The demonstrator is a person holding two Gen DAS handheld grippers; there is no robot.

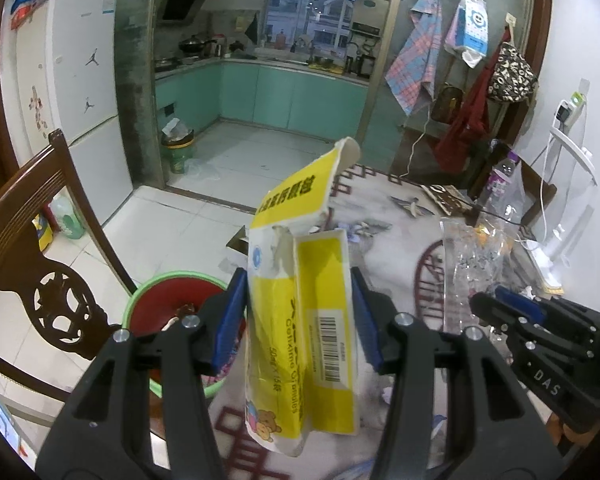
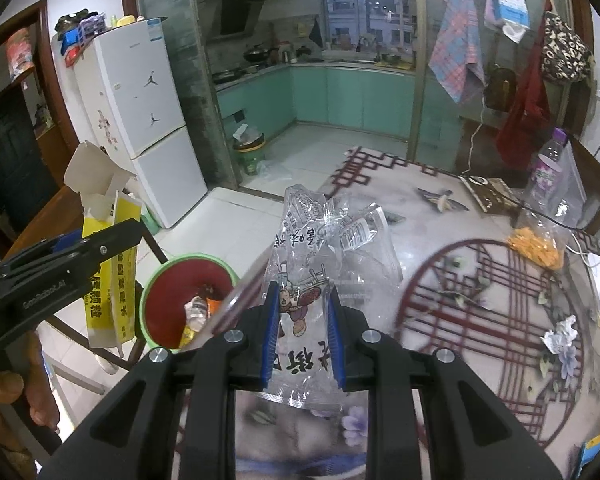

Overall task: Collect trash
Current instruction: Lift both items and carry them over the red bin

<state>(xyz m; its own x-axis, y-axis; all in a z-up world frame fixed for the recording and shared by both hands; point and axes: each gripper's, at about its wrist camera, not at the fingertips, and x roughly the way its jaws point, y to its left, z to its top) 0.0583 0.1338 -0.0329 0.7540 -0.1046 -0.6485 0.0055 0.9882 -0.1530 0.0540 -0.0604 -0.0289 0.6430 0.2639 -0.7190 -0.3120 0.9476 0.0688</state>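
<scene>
While both hands are loaded, I note the grips first. My left gripper (image 1: 300,328) has its jaws closed partway onto the yellow medicine box (image 1: 300,320), blue pads pressed against its two sides; the box stands upright with its torn top flap bent open, held above the table edge. My right gripper (image 2: 303,328) pinches the clear plastic wrapper (image 2: 332,248) near its bottom seam, jaws drawn close together on the film, the rest of it standing up crumpled.

The trash bin (image 2: 188,292), green rim with a red liner, sits on the floor at the near left, just beside the table (image 2: 460,288), with some scraps already inside. Both items are held high and clear of the tablecloth, I judge so they can swing left over the bin without dragging.

More trash remains: a crumpled paper ball (image 2: 560,334) lies on the right of the table. A bag of orange snacks (image 2: 540,244) and a bottle (image 2: 548,168) stand farther right.
</scene>
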